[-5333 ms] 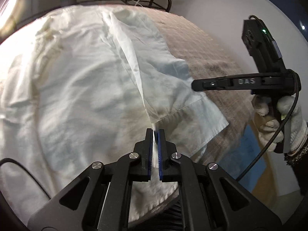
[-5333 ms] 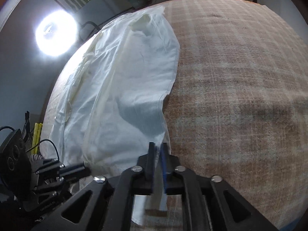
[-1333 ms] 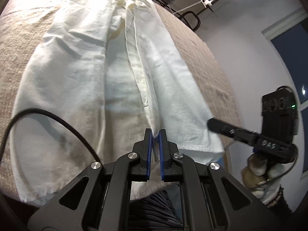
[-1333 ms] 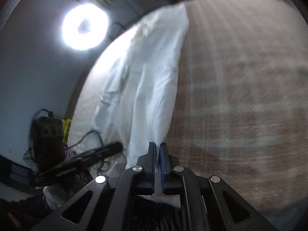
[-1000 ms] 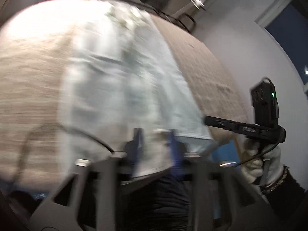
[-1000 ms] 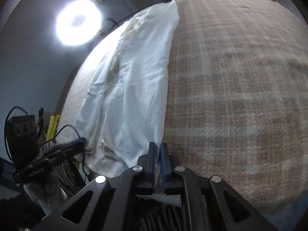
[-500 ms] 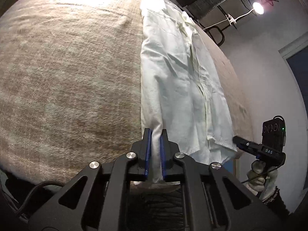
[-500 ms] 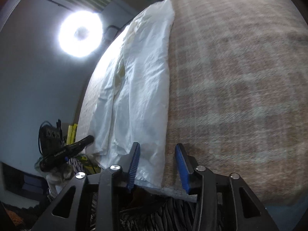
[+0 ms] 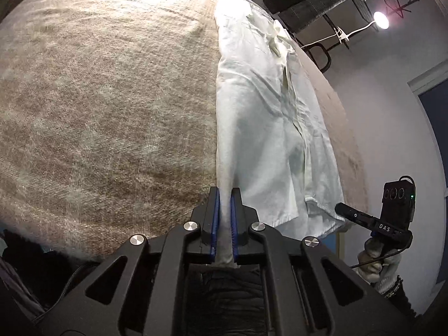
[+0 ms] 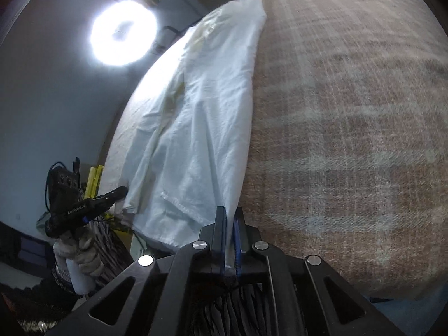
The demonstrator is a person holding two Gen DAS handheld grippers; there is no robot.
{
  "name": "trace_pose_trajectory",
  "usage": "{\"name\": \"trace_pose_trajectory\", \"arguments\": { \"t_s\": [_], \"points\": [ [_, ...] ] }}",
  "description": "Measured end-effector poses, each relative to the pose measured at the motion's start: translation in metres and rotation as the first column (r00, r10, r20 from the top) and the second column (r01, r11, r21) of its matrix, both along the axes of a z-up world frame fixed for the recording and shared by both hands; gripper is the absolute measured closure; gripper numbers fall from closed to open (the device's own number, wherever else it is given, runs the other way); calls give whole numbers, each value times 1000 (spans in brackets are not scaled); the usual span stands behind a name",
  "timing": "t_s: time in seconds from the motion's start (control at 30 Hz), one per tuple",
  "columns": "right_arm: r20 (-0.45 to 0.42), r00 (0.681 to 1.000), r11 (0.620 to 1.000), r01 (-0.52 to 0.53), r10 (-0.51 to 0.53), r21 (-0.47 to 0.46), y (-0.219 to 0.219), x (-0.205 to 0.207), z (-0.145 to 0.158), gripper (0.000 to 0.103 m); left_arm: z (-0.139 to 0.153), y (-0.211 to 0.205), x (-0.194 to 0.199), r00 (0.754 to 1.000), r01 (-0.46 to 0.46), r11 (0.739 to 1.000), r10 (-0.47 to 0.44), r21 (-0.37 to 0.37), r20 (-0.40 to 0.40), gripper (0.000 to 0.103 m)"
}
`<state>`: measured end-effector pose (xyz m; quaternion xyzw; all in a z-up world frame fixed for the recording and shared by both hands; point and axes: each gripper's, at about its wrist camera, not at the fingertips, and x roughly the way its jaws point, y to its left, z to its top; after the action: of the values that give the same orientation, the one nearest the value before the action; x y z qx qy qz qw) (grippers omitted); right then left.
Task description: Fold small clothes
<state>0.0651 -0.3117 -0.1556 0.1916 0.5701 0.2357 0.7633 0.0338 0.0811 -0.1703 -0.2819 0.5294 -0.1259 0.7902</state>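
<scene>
Lying lengthwise on the plaid blanket, the white shirt is folded into a long narrow strip w/ its collar at the far end and hem at the near edge of the blanket. Left gripper is clamped on the shirt's near left hem corner, fabric pinched btwn the blue pads. Right gripper pinches the near right corner, jaws closed narrow on cloth. Both corners sit at the blanket's near edge, w/ the hem between them hanging slightly over it. A ring light glows beyond the blanket's far left side; a small lamp shines past its far right.
</scene>
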Motion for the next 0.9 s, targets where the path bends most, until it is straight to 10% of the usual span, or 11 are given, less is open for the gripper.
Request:
{"name": "trace_pose_trajectory", "arguments": {
  "t_s": [0.1, 0.43, 0.9],
  "points": [
    [-8, 1000, 999, 13, -13, 33, -8, 0, 3, 62, -4, 3, 0, 1000, 11, 999, -11, -34, -27, 81],
    [-68, 998, 987, 14, -4, 161, 2, 5, -18, 99, 0, 0, -2, 997, 53, 995, -56, -80, -46, 98],
    [-5, 998, 945, 61, -62, 321, -4, 18, 17, 101, 38, -1, 31, 997, 75, 977, -78, -201, -7, 100]
  ]
}}
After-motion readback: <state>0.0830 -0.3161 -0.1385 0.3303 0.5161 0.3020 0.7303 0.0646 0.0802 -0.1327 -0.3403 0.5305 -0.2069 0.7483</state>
